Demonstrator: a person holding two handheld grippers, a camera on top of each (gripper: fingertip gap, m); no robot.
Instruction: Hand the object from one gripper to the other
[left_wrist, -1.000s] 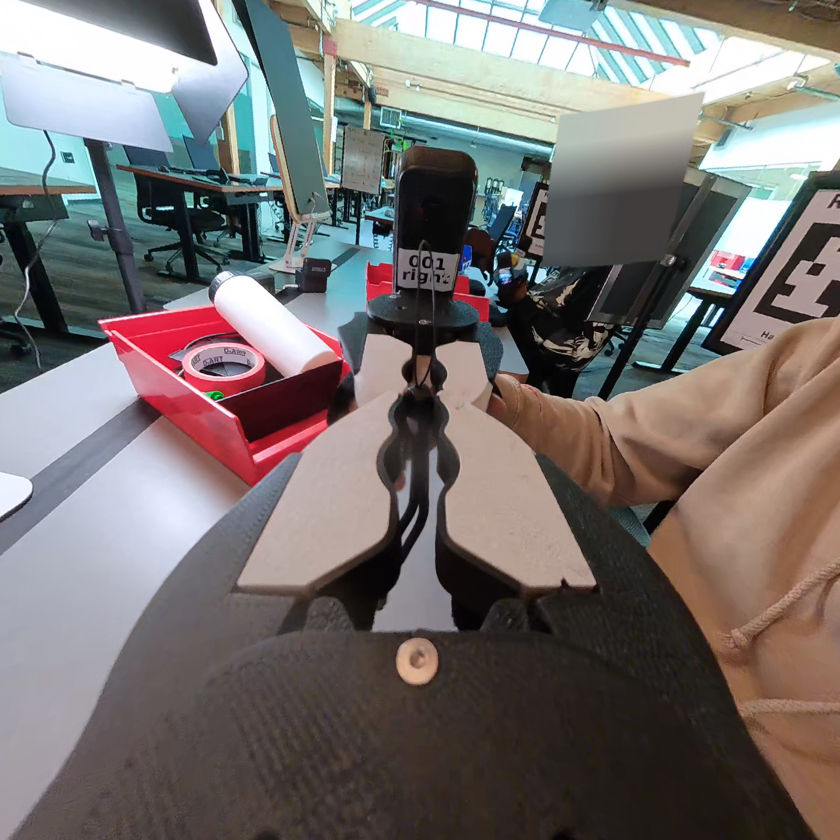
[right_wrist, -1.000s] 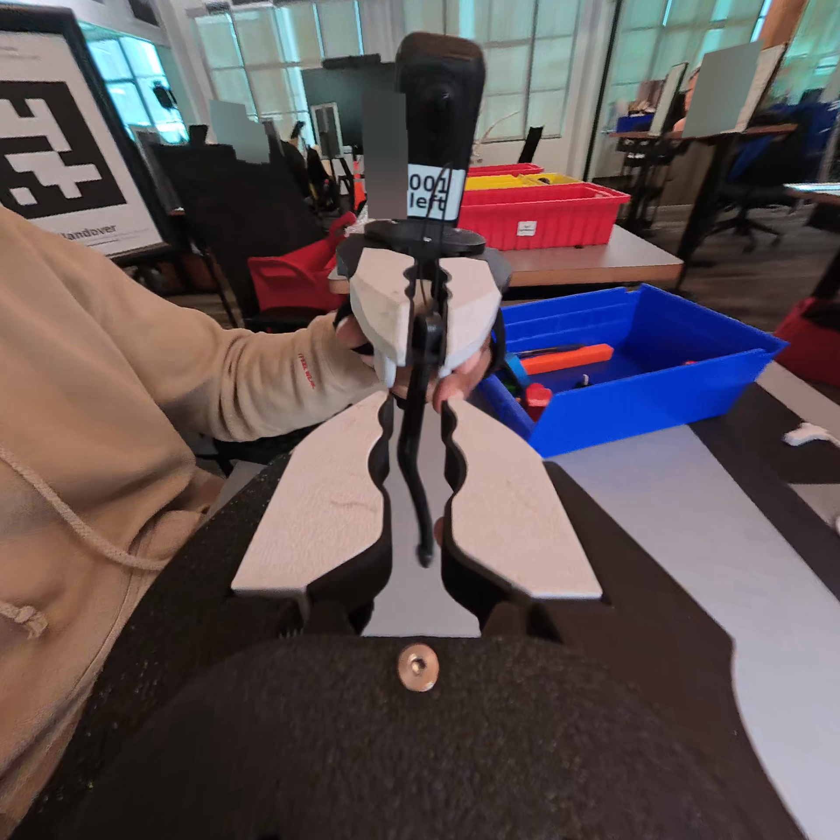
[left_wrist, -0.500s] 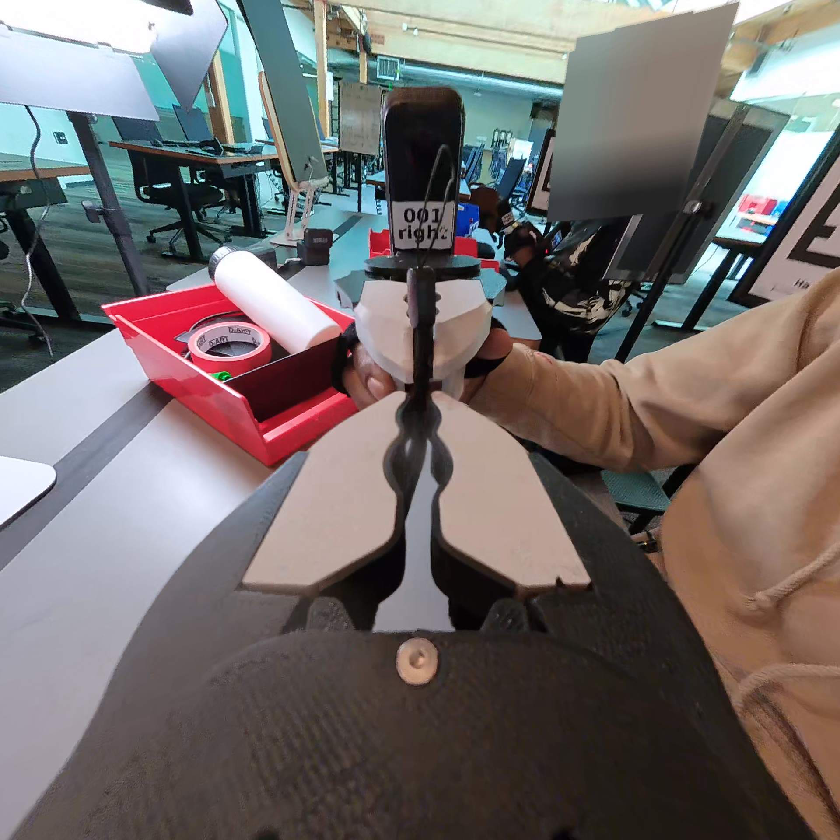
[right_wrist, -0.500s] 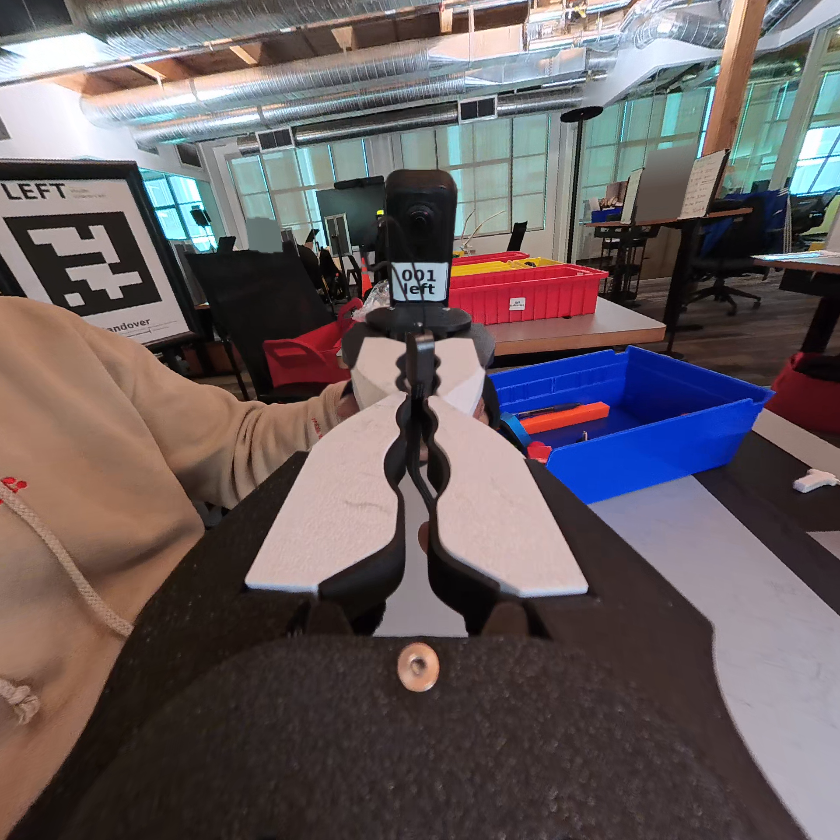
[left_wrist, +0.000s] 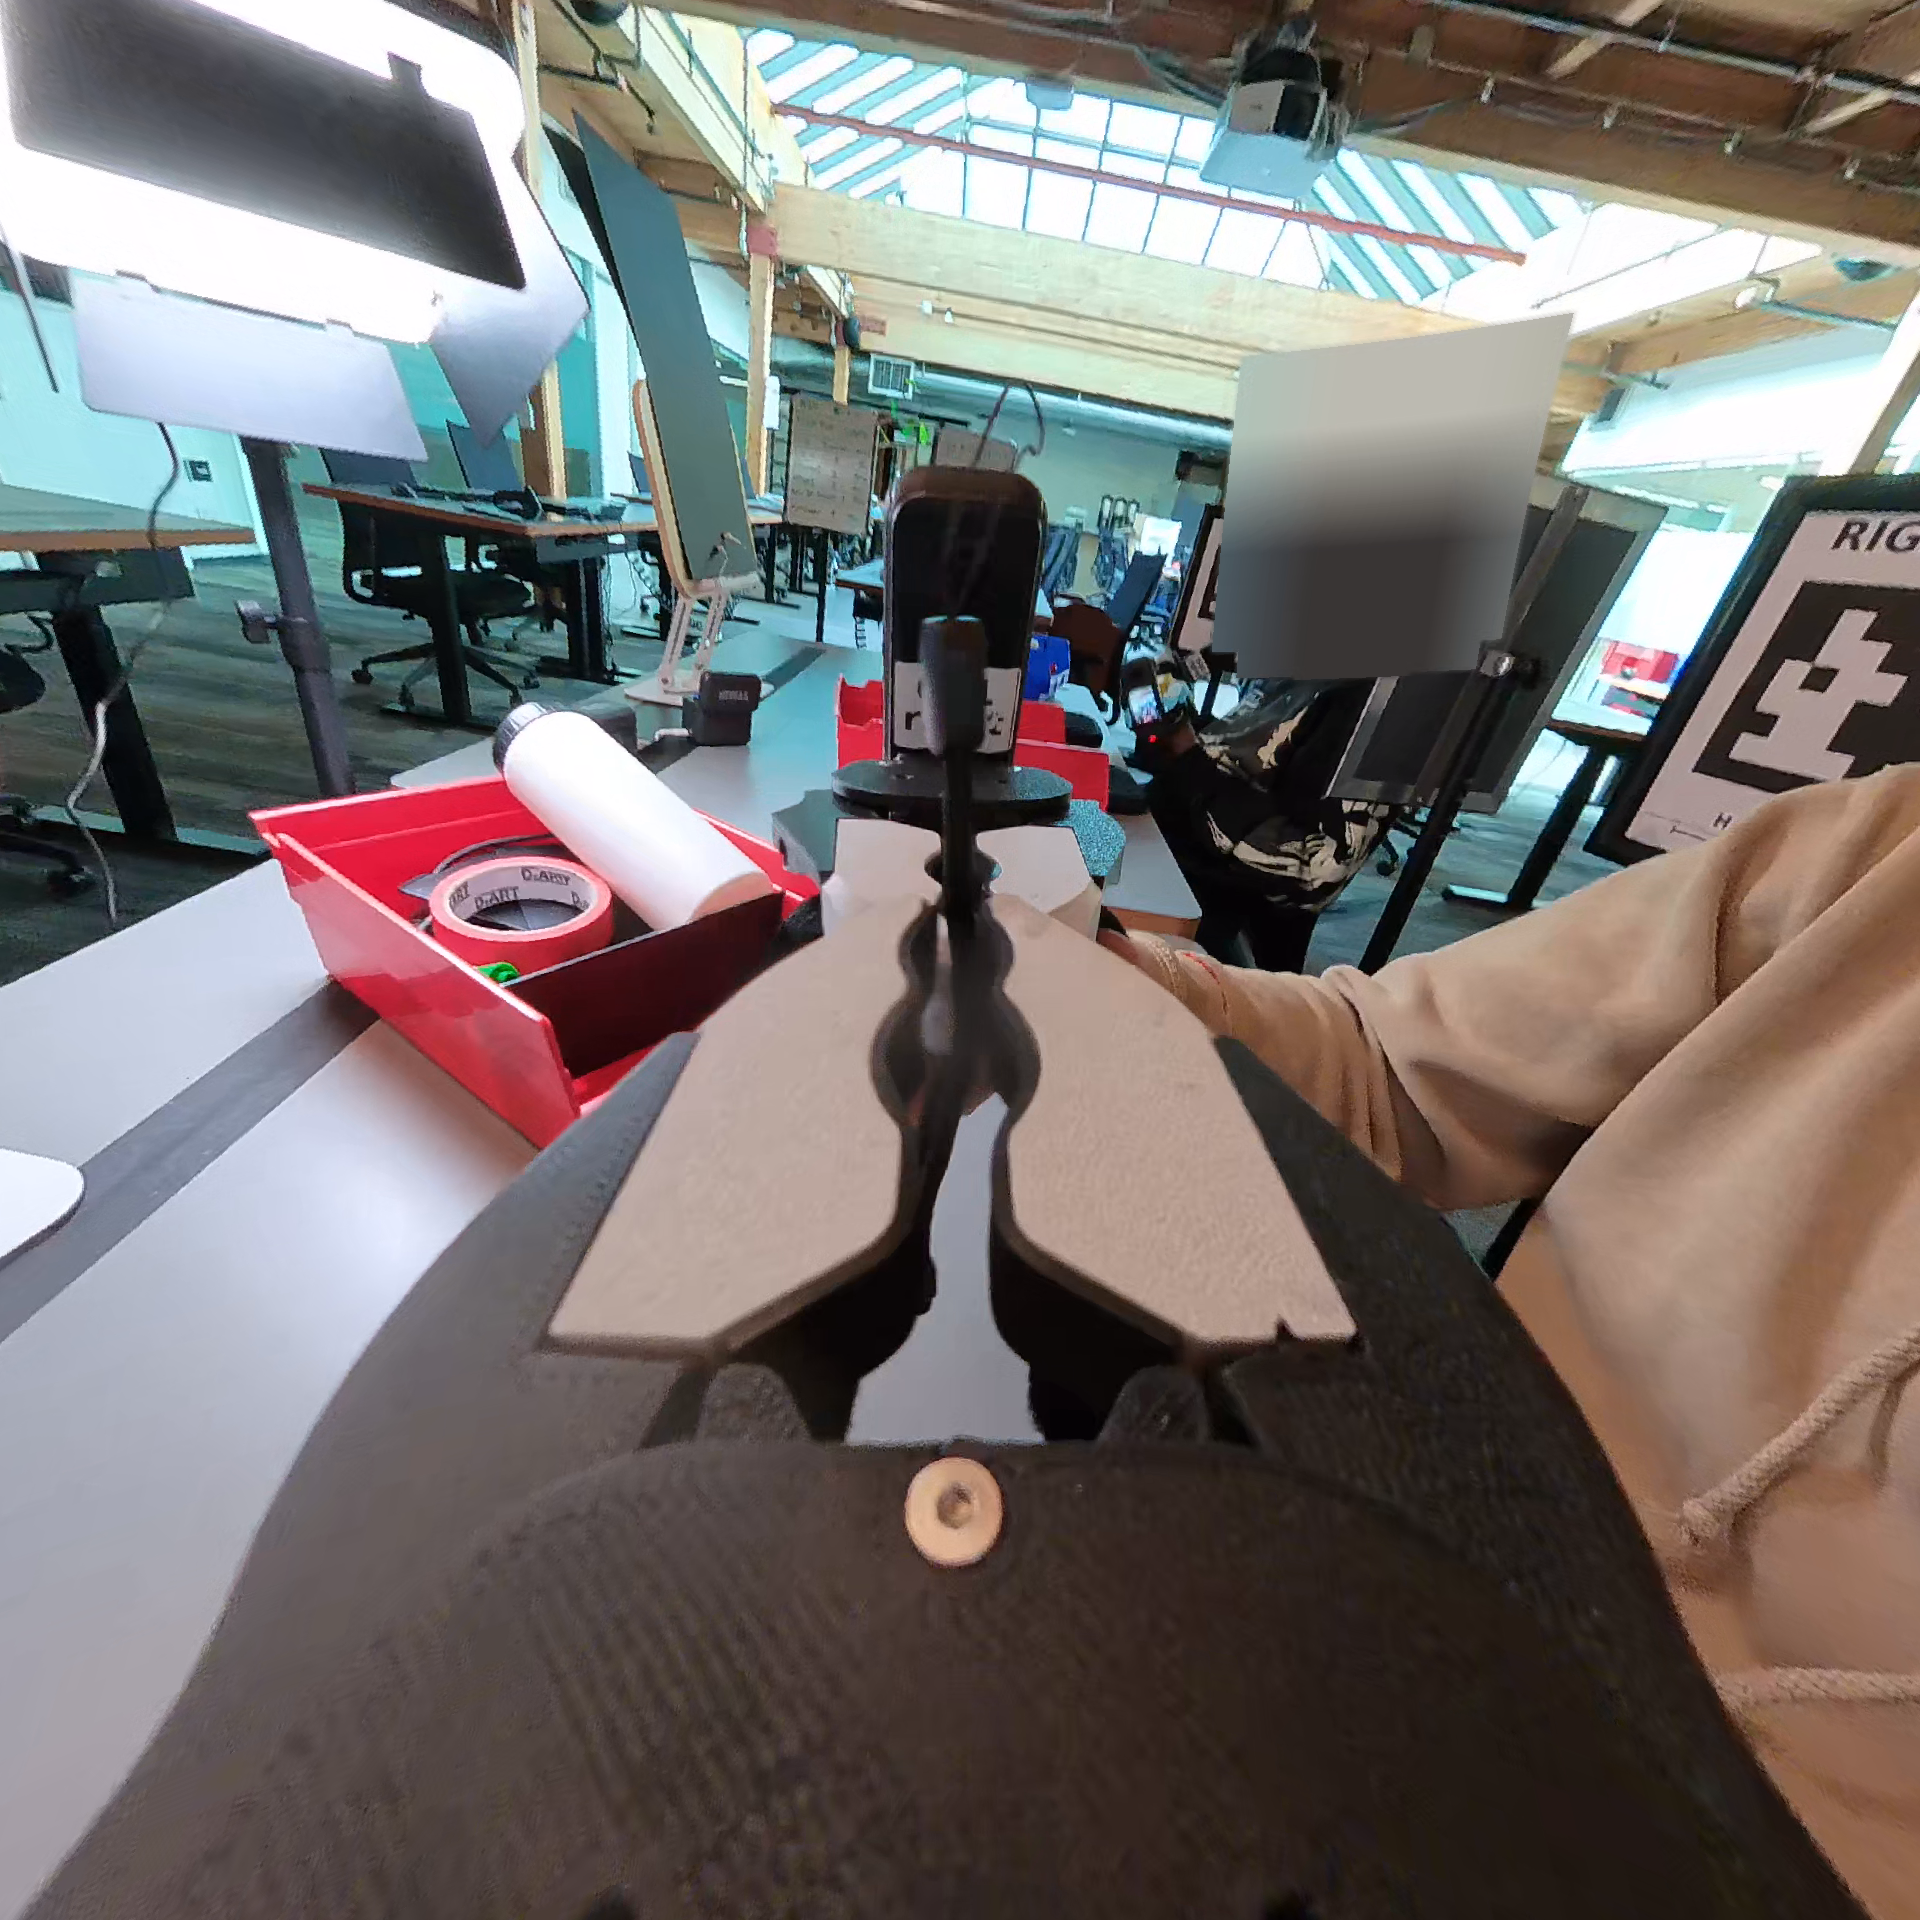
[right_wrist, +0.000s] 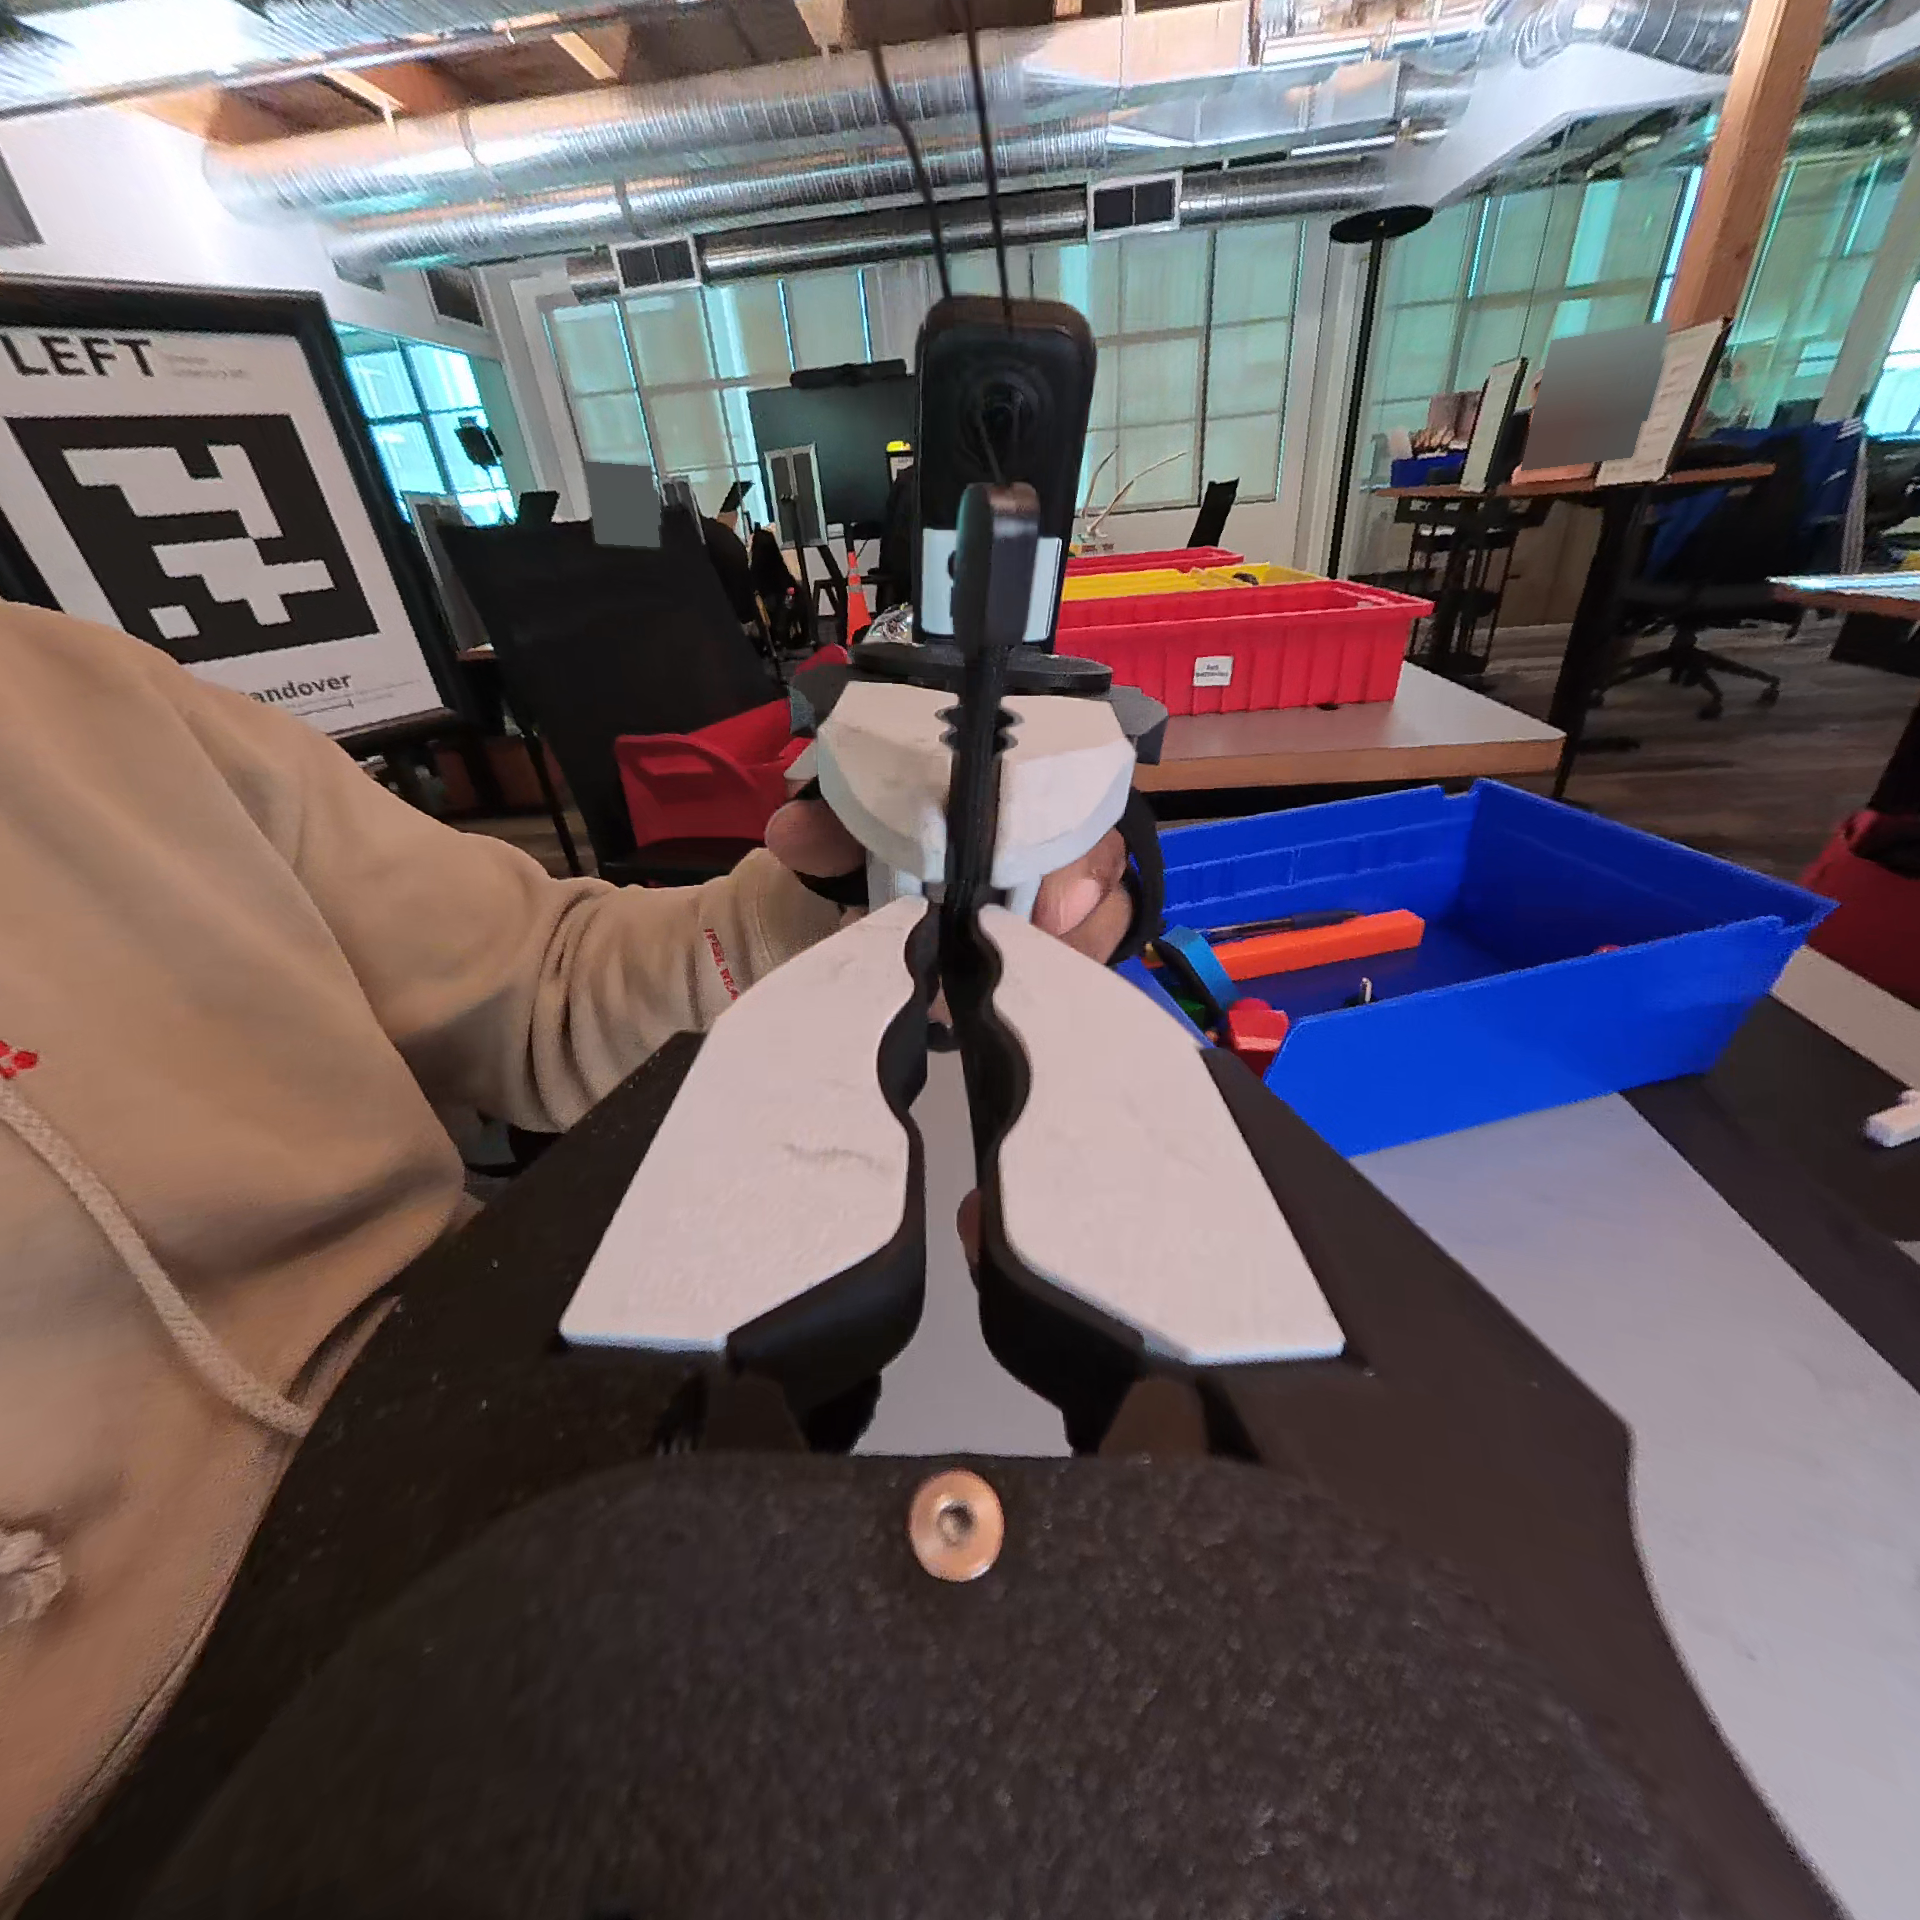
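I look along my left claw (left_wrist: 956, 966). Its two fingers are squeezed narrow on a thin black object (left_wrist: 951, 675), which stands straight up toward 12 o'clock with a thicker head on top. My right claw (left_wrist: 958, 894) faces me just behind it, tip to tip with the left one. Its white fingers are closed on the same black object too. So both claws hold the object at once, up in the air above the grey table (left_wrist: 208, 1351).

From the right claw's side it looks the same: the gap is narrow, the black object runs up the middle, and two thin black cords go up from its top toward 12 o'clock.

At 10 o'clock from the left claw sits a red bin (left_wrist: 436, 997). In it lie a white bottle (left_wrist: 623, 821) and a red roll of tape (left_wrist: 520, 904). At 3 o'clock from the right claw sits a blue bin (right_wrist: 1507, 1039) with an orange bar (right_wrist: 1320, 940) inside. A tan sleeve (left_wrist: 1507, 1018) reaches in from 3 o'clock to the right claw.
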